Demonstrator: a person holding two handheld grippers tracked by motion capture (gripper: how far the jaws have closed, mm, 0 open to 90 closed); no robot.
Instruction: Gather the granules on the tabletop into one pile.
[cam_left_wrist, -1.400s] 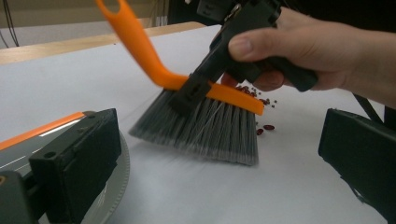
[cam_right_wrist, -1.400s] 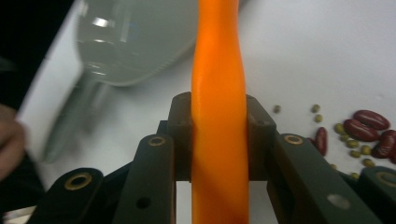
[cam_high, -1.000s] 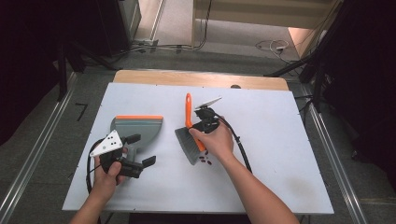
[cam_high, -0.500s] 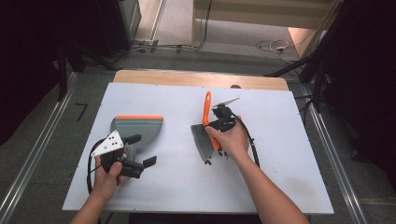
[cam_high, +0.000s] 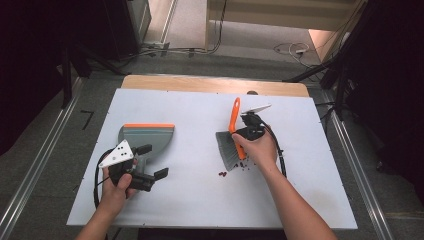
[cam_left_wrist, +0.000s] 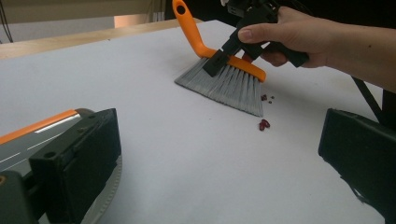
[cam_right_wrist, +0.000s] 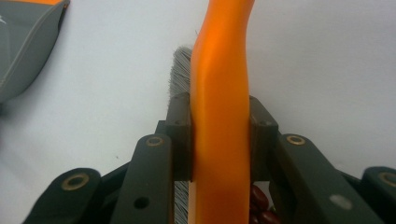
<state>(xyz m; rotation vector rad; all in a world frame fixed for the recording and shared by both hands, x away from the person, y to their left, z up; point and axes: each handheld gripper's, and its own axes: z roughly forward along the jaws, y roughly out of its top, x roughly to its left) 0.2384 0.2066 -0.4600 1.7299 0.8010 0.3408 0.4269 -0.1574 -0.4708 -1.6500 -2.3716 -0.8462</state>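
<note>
1. Your right tongs (cam_high: 243, 135) sit right of centre in the high view, clamped on the orange plastic handle of the small hand brush with grey bristles (cam_high: 227, 150). In the right gripper view both black jaws press flat against the handle's sides.
2. The brush's bristles fan down and to the left onto the white desk (cam_high: 200, 200); the orange handle rises toward the top of the frame.
3. A few small dark red beans (cam_high: 222, 174) lie on the desk just below the bristles' lower edge, with more scattered beside your right hand (cam_high: 260, 150). In the left gripper view they show just beyond the bristle tips (cam_left_wrist: 264, 124).
4. Your left tongs (cam_high: 150, 162) rest at the lower left of the high view, jaws standing wide apart with nothing between them.
5. The grey plastic dustpan with an orange front lip (cam_high: 147, 135) lies flat on the desk at centre left, just above your left tongs and well apart from the brush.
</note>
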